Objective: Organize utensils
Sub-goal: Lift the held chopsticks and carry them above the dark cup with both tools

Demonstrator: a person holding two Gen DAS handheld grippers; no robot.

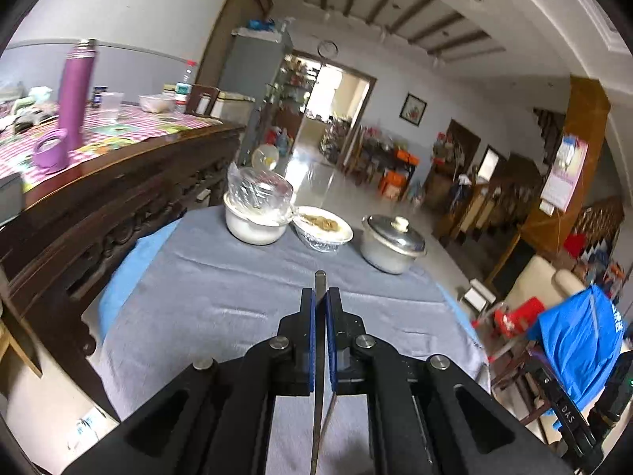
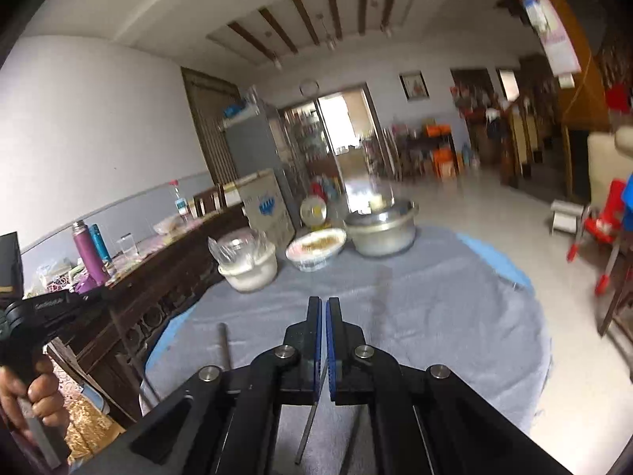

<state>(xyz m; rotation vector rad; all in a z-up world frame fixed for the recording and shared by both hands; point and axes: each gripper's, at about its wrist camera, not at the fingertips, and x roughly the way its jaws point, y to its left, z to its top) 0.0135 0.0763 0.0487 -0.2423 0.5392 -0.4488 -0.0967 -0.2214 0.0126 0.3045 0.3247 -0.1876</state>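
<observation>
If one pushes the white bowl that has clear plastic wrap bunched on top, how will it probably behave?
The white bowl looks thick-walled and squat, so it would probably slide on the grey cloth rather than tip. The cloth shows wrinkles, so it may drag and bunch. The loose plastic wrap looks floppy and would likely shift or crumple if touched.

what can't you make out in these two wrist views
- Thin flat metal utensil in the left gripper: left wrist view, its working end is cut off by the bottom edge, so its type is unclear.
- Thin grey metal rod under the right gripper: right wrist view, jaws hide its upper part.
- Lidded steel pot: contents hidden by the lid, outline blurred.
</observation>
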